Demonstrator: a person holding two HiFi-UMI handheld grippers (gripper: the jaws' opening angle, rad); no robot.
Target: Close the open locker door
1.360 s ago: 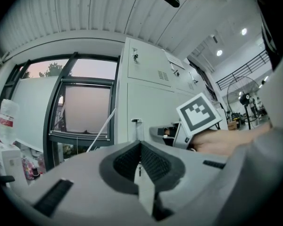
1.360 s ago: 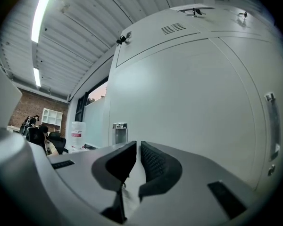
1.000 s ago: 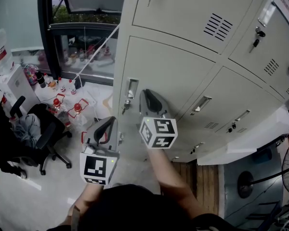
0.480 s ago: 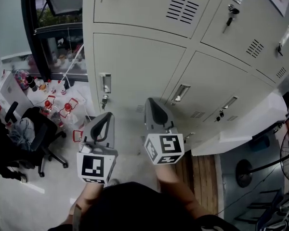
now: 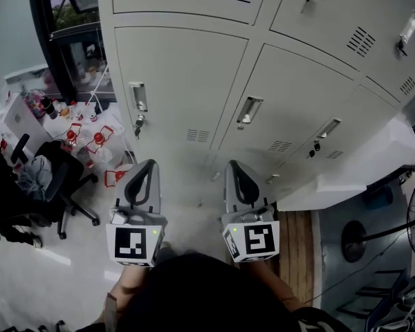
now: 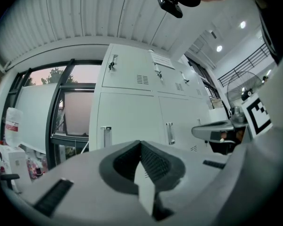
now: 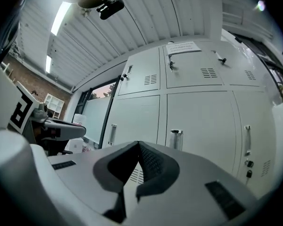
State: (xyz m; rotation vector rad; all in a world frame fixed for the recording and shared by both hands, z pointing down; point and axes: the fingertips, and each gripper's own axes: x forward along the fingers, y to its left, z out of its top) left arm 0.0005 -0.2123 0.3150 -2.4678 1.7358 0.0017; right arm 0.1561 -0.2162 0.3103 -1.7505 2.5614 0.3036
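Your locker door (image 5: 180, 88) is a plain pale-grey metal panel standing upright straight ahead of your left claw (image 5: 146, 166) and just left of where your right claw (image 5: 236, 166) points, well apart from both. It looks shut, its face level with the doors above and beside it. Its upright metal handle (image 5: 137, 97) sits on the edge farthest from your right claw with a key (image 5: 137, 124) hanging below it, and small vent slots (image 5: 197, 135) mark the lower corner nearest that claw.
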